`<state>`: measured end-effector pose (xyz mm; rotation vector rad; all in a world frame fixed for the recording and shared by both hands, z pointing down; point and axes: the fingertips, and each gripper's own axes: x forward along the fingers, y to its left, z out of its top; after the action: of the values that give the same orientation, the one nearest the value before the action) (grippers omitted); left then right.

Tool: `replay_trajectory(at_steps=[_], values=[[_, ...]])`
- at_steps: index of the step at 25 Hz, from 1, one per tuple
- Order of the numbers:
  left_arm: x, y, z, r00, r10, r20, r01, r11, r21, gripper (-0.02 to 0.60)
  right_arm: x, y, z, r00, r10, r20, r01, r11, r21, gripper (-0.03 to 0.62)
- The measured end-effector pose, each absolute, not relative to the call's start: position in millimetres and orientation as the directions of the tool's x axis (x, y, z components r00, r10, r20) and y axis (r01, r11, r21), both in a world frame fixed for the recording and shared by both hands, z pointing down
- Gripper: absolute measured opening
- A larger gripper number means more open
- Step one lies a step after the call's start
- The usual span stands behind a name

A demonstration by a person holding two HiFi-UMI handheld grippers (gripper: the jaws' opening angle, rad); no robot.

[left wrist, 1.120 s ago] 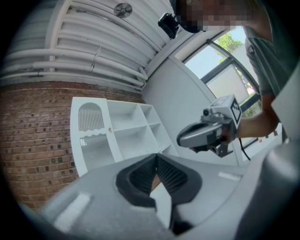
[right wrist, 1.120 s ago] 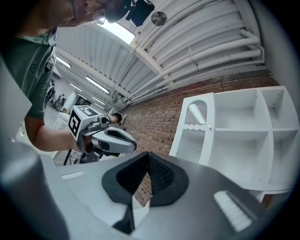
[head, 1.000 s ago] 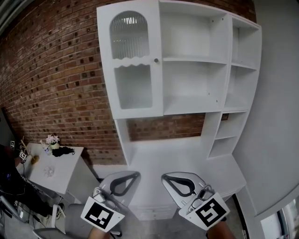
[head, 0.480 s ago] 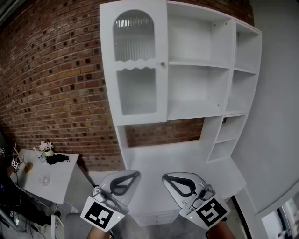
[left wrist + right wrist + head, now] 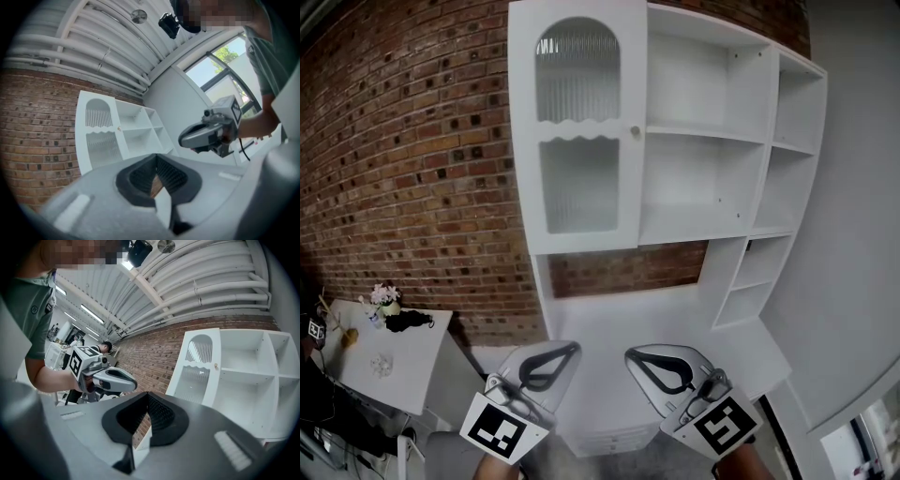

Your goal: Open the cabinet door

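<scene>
The white cabinet's door (image 5: pixel 577 127) has ribbed glass panels and stands closed, with a small round knob (image 5: pixel 635 131) on its right edge. Both grippers hang low in the head view, well short of the door and below it. My left gripper (image 5: pixel 563 350) is shut with nothing in it. Beside it, my right gripper (image 5: pixel 637 356) is also shut and empty. The left gripper view shows the door (image 5: pixel 99 136), the knob (image 5: pixel 118 128) and the right gripper (image 5: pixel 183 139) held by a hand. The right gripper view shows the door (image 5: pixel 196 366), the knob (image 5: pixel 216 365) and the left gripper (image 5: pixel 133 383).
Open white shelves (image 5: pixel 703 178) fill the cabinet to the right of the door, above a white counter (image 5: pixel 628 314). A brick wall (image 5: pixel 412 169) lies to the left. A small white table (image 5: pixel 403 361) at lower left bears a flower pot (image 5: pixel 384 298) and a black object (image 5: pixel 408 321).
In the head view the cabinet has shifted right and grown slightly nearer, and the small table has slid left. Both grippers keep their places low in the frame, still shut.
</scene>
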<state>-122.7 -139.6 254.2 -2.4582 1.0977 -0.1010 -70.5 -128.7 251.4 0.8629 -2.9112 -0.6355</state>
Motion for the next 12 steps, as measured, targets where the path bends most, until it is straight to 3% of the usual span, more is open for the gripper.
replay_trajectory(at_steps=[12], values=[[-125.3, -165.2, 259.3, 0.66, -0.745, -0.095, -0.708, -0.575, -0.411, 0.002, -72.2, -156.1, 253.1, -0.858, -0.508, -0.076, -0.496, 0.783, 0.376, 0.006]])
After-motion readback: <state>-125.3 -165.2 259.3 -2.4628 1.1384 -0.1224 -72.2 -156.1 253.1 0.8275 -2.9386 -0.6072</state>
